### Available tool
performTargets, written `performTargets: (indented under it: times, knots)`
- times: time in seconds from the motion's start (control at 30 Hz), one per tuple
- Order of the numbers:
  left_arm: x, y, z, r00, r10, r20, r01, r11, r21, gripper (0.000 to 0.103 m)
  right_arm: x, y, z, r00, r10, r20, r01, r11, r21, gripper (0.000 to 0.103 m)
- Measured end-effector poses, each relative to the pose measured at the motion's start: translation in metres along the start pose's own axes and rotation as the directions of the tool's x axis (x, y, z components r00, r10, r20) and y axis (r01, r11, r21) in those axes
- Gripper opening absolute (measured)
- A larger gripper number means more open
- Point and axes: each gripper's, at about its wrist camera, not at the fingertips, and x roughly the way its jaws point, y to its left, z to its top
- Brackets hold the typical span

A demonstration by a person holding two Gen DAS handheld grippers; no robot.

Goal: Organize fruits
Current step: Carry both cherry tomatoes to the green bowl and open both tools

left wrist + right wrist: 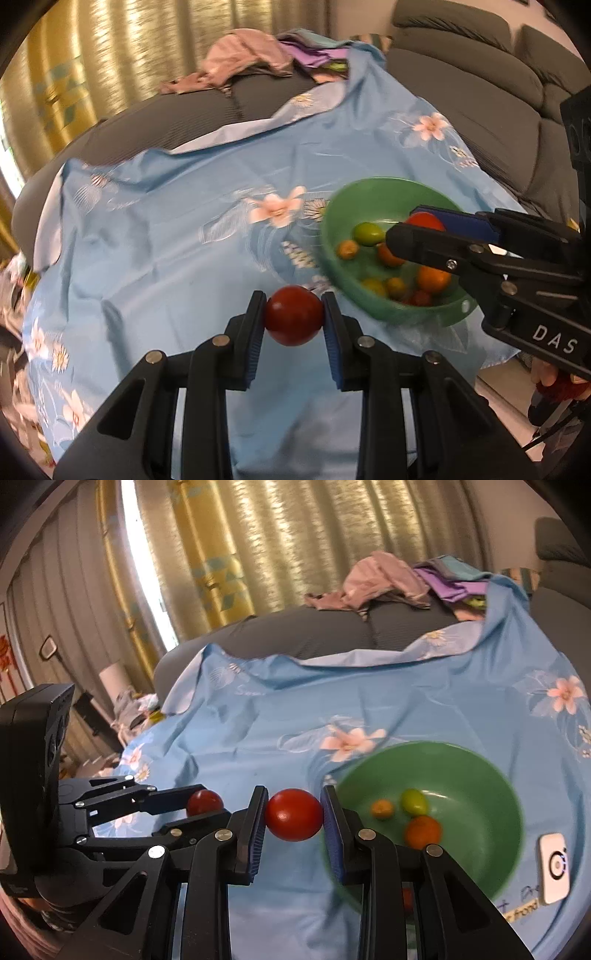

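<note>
left hand-held gripper [293,317] clamped on a red tomato [294,315], held above the blue cloth | right hand-held gripper [294,814] clamped on another tomato [294,814] beside the green bowl [480,760] | judged light, smooth, easily bruised: best pinched across the middle, gently

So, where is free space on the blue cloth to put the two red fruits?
Bare blue cloth lies left of the green bowl, up to the grey sofa cushion. The bowl is crowded; a white device lies at its right.

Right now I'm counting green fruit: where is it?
In the green bowl, the green fruit lies beside a small orange one, seen in both views.
</note>
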Motion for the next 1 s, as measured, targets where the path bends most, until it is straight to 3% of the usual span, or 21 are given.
performTargets:
  times: [0.57,1.0]
  knots:
    - [0.056,-0.075,0.036,0.994,-0.078,-0.070,0.087,0.988,0.126,0.030,-0.017,-0.083,-0.017,0.995,-0.100,-0.023,0.102,0.989,0.103,0.031]
    - [0.095,-0.090,0.039,0.989,-0.052,-0.139,0.075,0.984,0.164,0.031,-0.001,-0.105,-0.030,0.986,-0.131,-0.100,0.140,0.987,0.083,0.031]
